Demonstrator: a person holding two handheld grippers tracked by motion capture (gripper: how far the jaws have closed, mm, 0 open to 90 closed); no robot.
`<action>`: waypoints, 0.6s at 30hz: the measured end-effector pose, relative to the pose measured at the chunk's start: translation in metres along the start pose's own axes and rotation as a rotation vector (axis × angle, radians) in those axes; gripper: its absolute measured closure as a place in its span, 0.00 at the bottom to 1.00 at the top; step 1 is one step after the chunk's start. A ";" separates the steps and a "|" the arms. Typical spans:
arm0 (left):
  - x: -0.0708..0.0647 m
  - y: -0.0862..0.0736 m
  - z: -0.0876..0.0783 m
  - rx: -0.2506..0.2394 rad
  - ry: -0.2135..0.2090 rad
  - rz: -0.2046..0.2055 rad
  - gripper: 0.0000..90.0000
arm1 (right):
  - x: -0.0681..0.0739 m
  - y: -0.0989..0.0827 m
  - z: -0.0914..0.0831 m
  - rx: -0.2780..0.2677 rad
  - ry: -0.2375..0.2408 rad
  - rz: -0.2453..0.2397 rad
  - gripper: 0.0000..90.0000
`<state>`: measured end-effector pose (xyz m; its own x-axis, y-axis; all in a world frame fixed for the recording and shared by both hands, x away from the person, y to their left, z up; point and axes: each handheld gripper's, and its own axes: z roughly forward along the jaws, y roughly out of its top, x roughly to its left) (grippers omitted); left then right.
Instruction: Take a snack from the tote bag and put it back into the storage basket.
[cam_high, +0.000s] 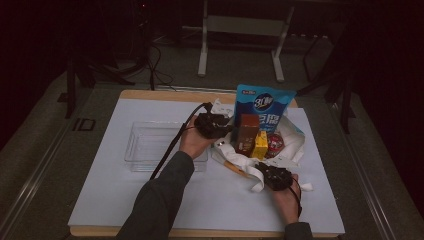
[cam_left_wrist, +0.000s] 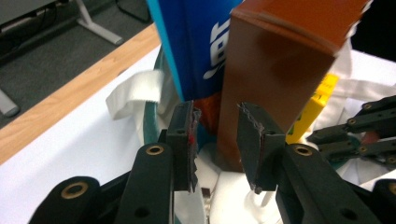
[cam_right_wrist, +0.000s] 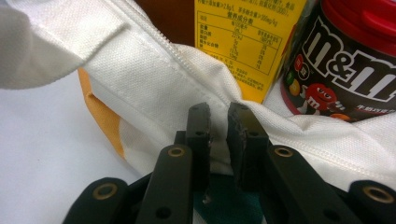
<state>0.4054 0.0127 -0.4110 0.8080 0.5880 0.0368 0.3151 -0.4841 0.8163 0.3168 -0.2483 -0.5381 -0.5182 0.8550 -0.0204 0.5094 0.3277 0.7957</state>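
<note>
Your left hand-held gripper (cam_left_wrist: 215, 140) stood part open, holding nothing; box (cam_left_wrist: 275, 70) upright in the bag (cam_high: 292, 150). Right hand-held gripper (cam_right_wrist: 218, 135) pinched the bag rim. Box looked tippy; a nudge could've toppled it.

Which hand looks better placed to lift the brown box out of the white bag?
Probably the left. The left gripper is open right at the brown box, nothing held. The right gripper is pinching the bag's rim, apparently holding it open, so it looks busy.
</note>
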 end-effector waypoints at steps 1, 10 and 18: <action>0.000 0.001 -0.001 -0.002 0.004 0.008 0.74 | 0.000 0.000 0.000 0.000 0.000 0.000 0.88; -0.007 0.006 0.000 -0.015 -0.049 0.088 0.62 | 0.000 0.000 0.000 -0.001 0.002 0.003 0.88; -0.001 0.007 -0.001 -0.009 -0.124 0.127 0.47 | 0.000 0.000 0.000 -0.001 0.003 0.002 0.87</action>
<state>0.4058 0.0092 -0.4050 0.8965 0.4377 0.0688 0.2026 -0.5432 0.8148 0.3168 -0.2487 -0.5380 -0.5190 0.8546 -0.0166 0.5100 0.3252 0.7964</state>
